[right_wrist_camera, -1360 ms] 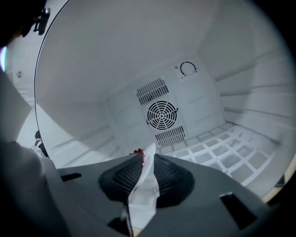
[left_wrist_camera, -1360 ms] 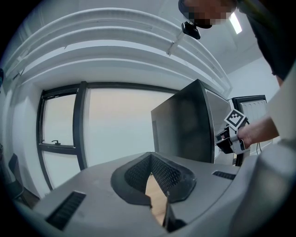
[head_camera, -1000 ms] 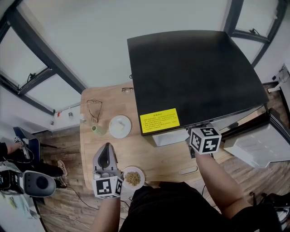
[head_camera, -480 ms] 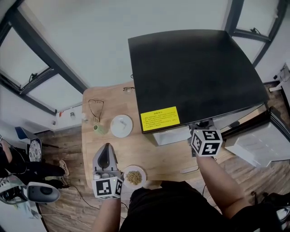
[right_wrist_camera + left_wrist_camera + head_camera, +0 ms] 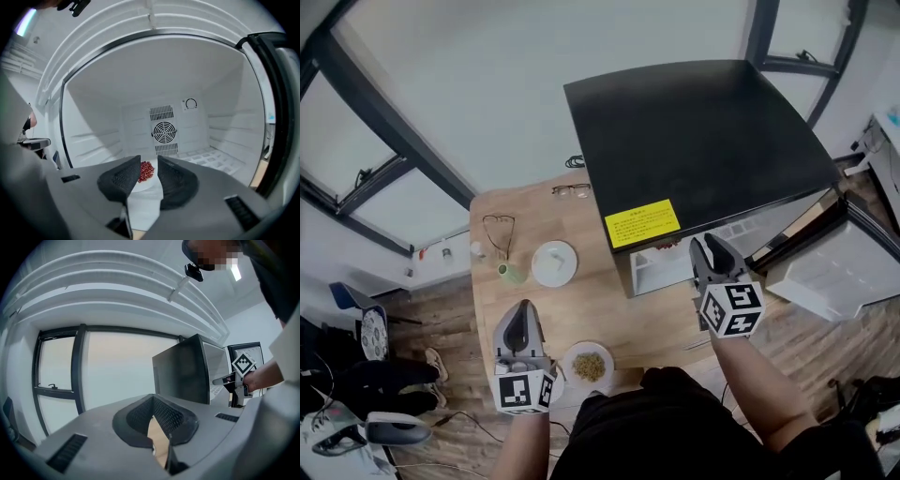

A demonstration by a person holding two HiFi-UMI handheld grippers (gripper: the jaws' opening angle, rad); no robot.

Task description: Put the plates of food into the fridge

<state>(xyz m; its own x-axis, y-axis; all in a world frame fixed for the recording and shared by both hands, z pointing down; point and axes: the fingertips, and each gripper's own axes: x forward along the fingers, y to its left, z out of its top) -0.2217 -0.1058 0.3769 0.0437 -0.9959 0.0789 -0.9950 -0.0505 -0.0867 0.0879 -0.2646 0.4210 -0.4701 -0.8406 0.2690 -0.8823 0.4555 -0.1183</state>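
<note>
Plate of red food (image 5: 142, 183) is sitting on the white floor inside the fridge (image 5: 703, 141), in front of the round fan grille (image 5: 164, 132) on the back wall. The right gripper (image 5: 707, 246) is at the mouth of the fridge, pointing in. Its jaws have just been opening and now stand spread. The red heap shows in the gap beyond the tips, but neither pad touches the plate. The fridge door (image 5: 834, 277) hangs wide open off to the right.

Over on the wooden table (image 5: 581, 309) there's plate number 2, the plate of tan food (image 5: 569, 356), close to the near edge. The left gripper (image 5: 523, 307) is just beside it on the left, held level with its tips pressed together and nothing pinched (only bare tabletop shows through the slit behind the tips).

Farther back on the table are a white round dish (image 5: 554, 263), a small green cup (image 5: 511, 274) just left of it, and a pair of glasses (image 5: 497, 230) behind the cup.
</note>
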